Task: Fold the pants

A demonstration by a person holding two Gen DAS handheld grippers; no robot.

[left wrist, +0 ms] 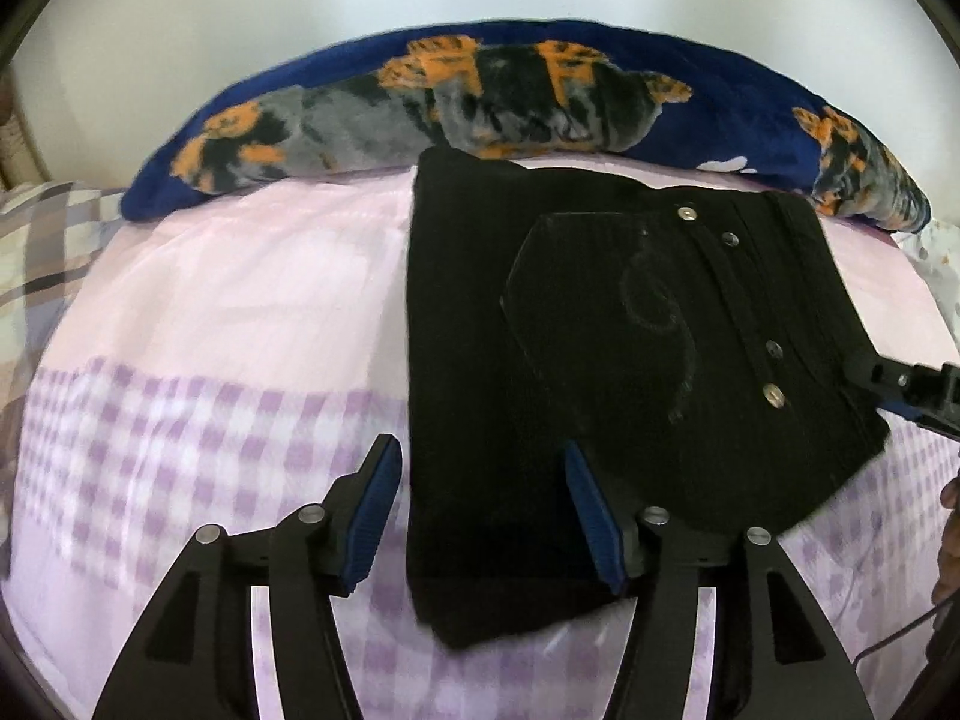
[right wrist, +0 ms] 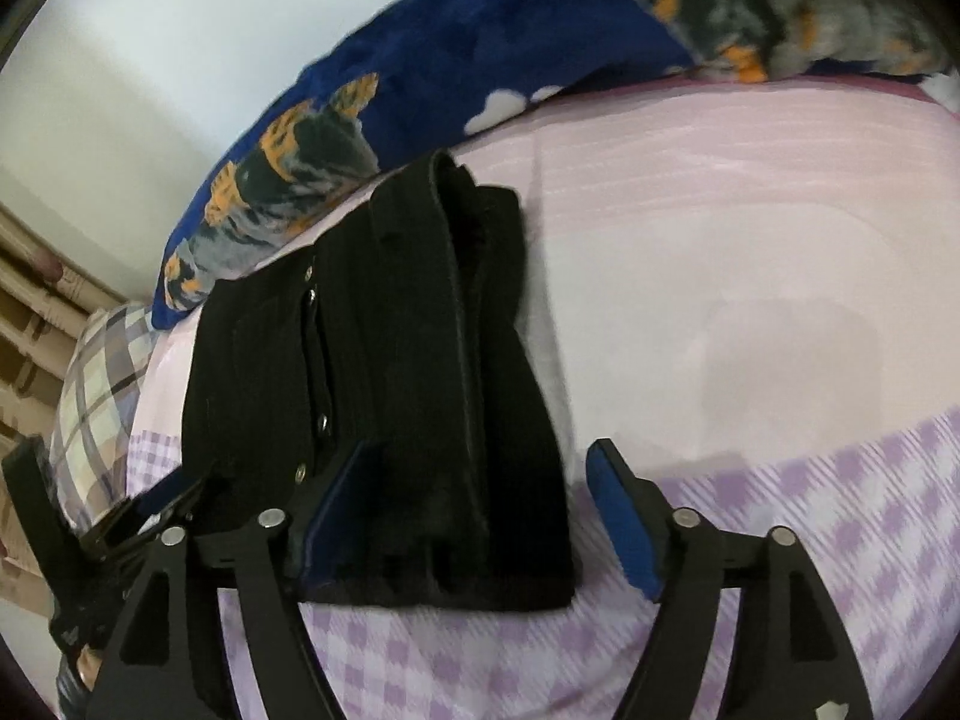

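The black pants (left wrist: 606, 372) lie folded into a compact stack on the pink and purple checked bed sheet (left wrist: 210, 360), back pocket and metal buttons facing up. My left gripper (left wrist: 480, 480) is open and hovers over the stack's near left edge, holding nothing. In the right wrist view the pants (right wrist: 390, 390) show as a thick folded bundle. My right gripper (right wrist: 480, 492) is open, its jaws straddling the bundle's near end without closing on it. The right gripper also shows at the right edge of the left wrist view (left wrist: 900, 384).
A rolled blue blanket (left wrist: 510, 102) with an orange and grey animal print lies along the far side against the white wall. A plaid pillow (right wrist: 102, 396) sits at the bed's end. Bare sheet (right wrist: 750, 300) lies to the right of the pants.
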